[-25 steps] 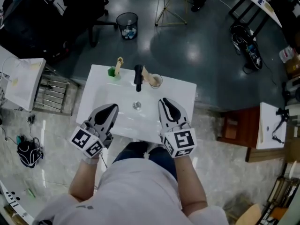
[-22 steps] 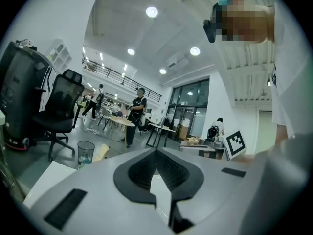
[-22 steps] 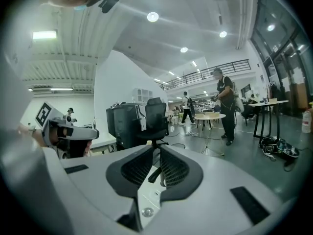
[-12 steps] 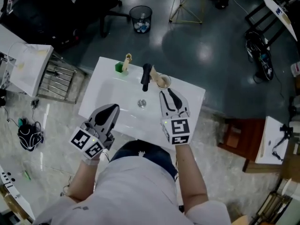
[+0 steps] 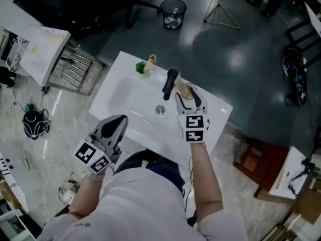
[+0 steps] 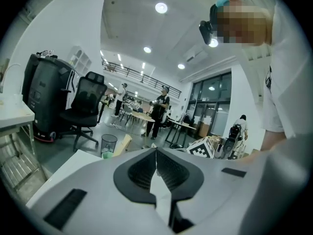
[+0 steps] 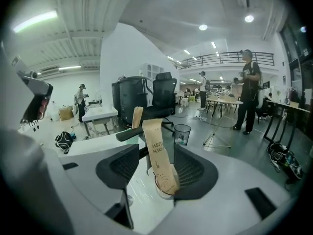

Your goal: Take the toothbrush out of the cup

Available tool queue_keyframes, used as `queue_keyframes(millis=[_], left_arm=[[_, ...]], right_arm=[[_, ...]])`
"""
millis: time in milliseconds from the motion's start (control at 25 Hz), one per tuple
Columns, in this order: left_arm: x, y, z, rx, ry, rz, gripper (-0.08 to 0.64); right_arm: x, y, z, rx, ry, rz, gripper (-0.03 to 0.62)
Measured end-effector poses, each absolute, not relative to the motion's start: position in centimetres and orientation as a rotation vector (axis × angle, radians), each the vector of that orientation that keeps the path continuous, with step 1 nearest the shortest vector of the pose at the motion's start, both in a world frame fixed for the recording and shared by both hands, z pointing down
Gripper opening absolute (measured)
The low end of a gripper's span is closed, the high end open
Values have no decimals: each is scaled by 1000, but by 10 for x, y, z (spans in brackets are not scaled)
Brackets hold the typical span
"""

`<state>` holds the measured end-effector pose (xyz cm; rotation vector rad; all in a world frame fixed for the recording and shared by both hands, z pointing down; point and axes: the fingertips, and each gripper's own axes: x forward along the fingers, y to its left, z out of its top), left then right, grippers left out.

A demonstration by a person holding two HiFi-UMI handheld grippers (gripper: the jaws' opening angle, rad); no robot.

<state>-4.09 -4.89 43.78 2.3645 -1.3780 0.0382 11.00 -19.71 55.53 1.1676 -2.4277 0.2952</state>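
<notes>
since the earlier frame the right tool (image 5: 185, 90) has been carried from the near edge of the bench (image 5: 111, 87) to the cup (image 7: 162, 189) on its far right, and its jaws have just been opened.
the jaws are now spread and set either side of the paper-wrapped toothbrush (image 7: 157, 151), which stands tilted in the cup just right of the black tap (image 5: 170, 83); the pads are not yet pressed on it, so it is judged that the wrapper is being straddled to let a pinch be made above the cup's rim. the left tool (image 5: 118, 119) is kept clenched on nothing at the near left edge, apparently parked clear of the reach. a green holder (image 5: 142, 67) at the far left is left alone.
</notes>
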Motion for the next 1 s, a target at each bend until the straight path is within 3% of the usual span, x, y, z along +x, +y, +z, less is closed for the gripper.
queue_keyframes(millis=[520,840,1000], left_arm=[[-60,-48,458,2252,-1454,74,17],[-63,-38,462,2232,-1467,77,17],[-60,-37,459,2247,-1457,66,17]], right_arm=[[92,-228,609,1130,-2339,344,214],[100,-236,602,1219,-2314,297,84],[110,-235,584,1277,-2326,278,63]])
